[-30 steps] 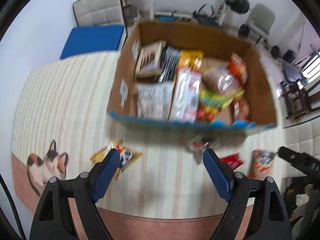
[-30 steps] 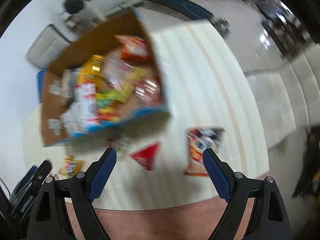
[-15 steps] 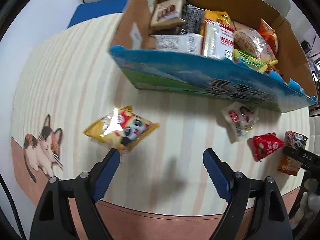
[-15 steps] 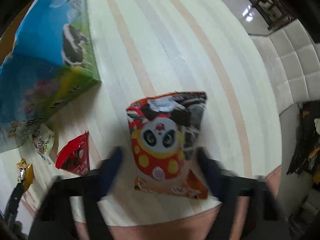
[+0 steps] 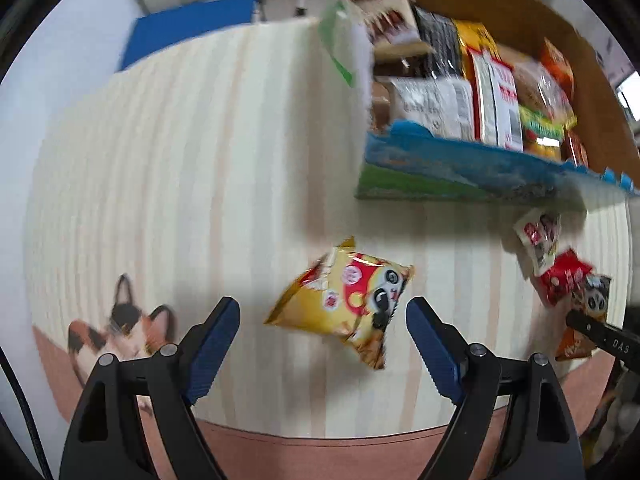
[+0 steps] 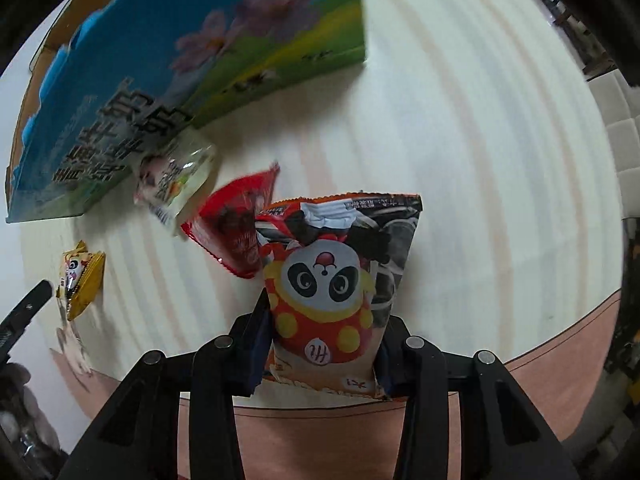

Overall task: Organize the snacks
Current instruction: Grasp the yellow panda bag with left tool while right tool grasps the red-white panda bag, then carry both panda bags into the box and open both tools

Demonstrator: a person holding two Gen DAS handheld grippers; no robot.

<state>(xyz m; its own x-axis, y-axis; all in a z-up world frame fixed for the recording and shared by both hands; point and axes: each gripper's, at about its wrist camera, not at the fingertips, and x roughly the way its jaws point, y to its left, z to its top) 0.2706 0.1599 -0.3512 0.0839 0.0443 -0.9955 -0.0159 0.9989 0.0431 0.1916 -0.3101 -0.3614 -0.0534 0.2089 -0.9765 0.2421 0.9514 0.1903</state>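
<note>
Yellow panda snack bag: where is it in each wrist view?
Left wrist: yellow bag at lower centre, lying on the mat between the open left tongs.
Right wrist: same bag at the far left edge, small.
Shared landmark: the blue-fronted snack box, above the bag in both.

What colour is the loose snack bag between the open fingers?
Yellow snack bag, red patches; left wrist view.
</note>
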